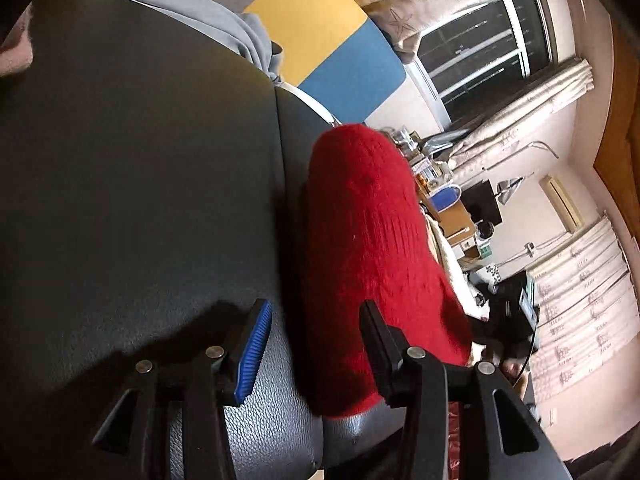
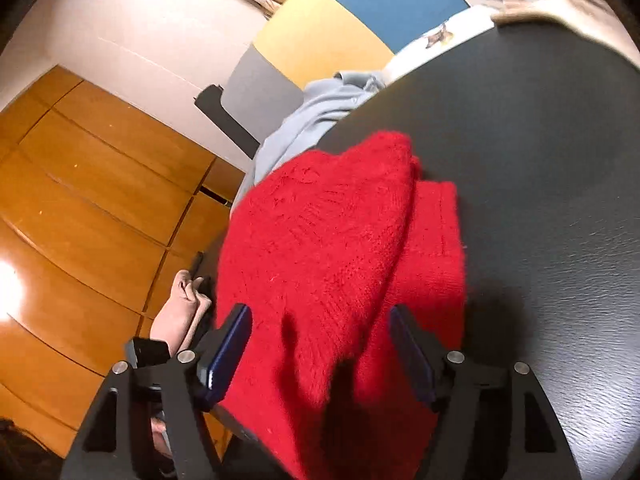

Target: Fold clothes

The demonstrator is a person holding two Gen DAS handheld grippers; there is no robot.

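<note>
While both grippers' fingers stand apart, holding nothing, the right gripper (image 2: 320, 354) should pinch the fuzzy red knitted sweater (image 2: 340, 248) at 12 o'clock, on the dark leather-textured surface (image 2: 540, 168).

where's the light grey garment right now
In the right wrist view the light grey garment lies bunched at the far edge of the dark table, just beyond the red knitted sweater, in front of the yellow and blue board.
</note>
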